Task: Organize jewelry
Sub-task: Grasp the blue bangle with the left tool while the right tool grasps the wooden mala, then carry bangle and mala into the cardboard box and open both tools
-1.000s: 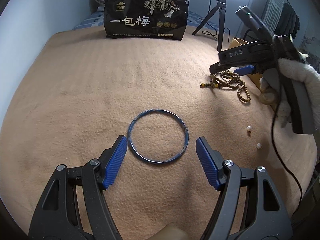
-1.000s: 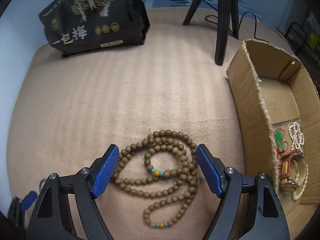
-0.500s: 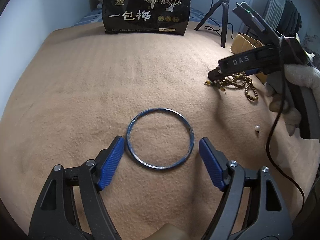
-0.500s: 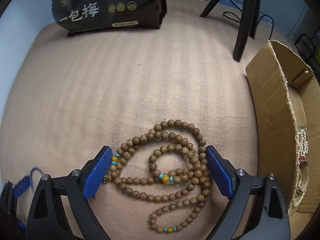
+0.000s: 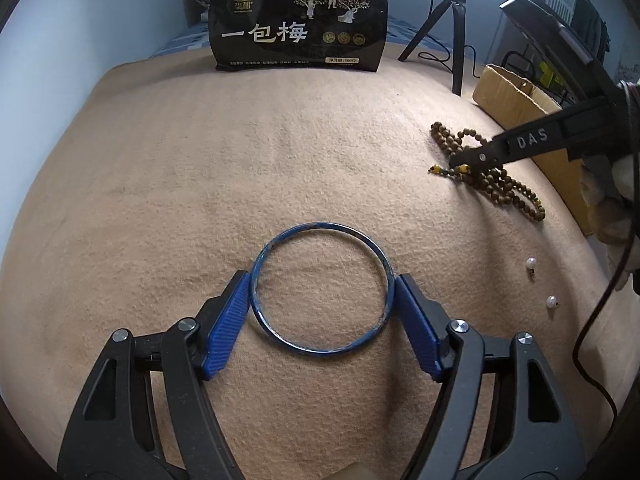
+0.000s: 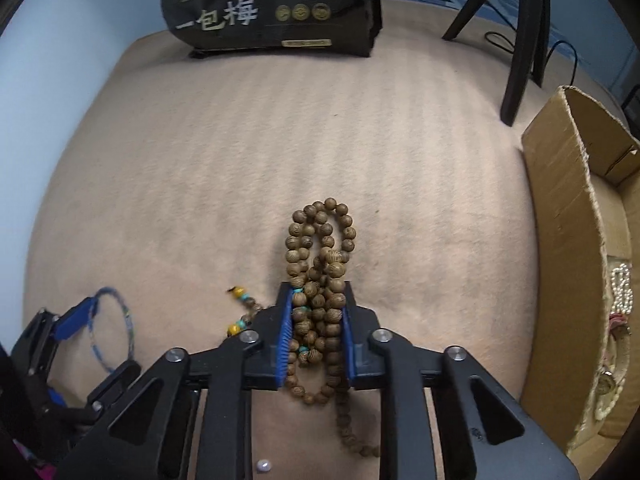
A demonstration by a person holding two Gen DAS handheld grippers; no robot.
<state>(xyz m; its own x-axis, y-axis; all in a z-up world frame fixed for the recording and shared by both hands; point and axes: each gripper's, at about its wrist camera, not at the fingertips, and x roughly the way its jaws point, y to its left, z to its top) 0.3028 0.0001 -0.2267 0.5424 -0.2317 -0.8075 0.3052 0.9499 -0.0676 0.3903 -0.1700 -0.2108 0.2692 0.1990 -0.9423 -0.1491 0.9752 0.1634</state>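
A thin blue bangle [image 5: 320, 288] lies flat on the tan blanket [image 5: 240, 160]. My left gripper [image 5: 320, 280] has closed in on it, both blue pads touching its outer rim. It also shows in the right wrist view [image 6: 114, 328]. A long strand of brown wooden beads [image 6: 320, 264] is bunched between the pads of my right gripper [image 6: 316, 292], which is shut on it; loops spill out front and back. In the left wrist view the beads [image 5: 500, 184] lie on the blanket under the right gripper [image 5: 464, 160].
A cardboard box [image 6: 568, 240] at the right holds pearl strands and other jewelry [image 6: 620, 288]. Two loose pearl earrings [image 5: 540, 280] lie on the blanket. A black snack bag [image 5: 300, 20] and a tripod [image 5: 452, 20] stand at the back.
My right gripper shut on the wooden beads, bunching them into a narrow bundle. My left gripper moved forward and narrowed onto the bangle's rim.
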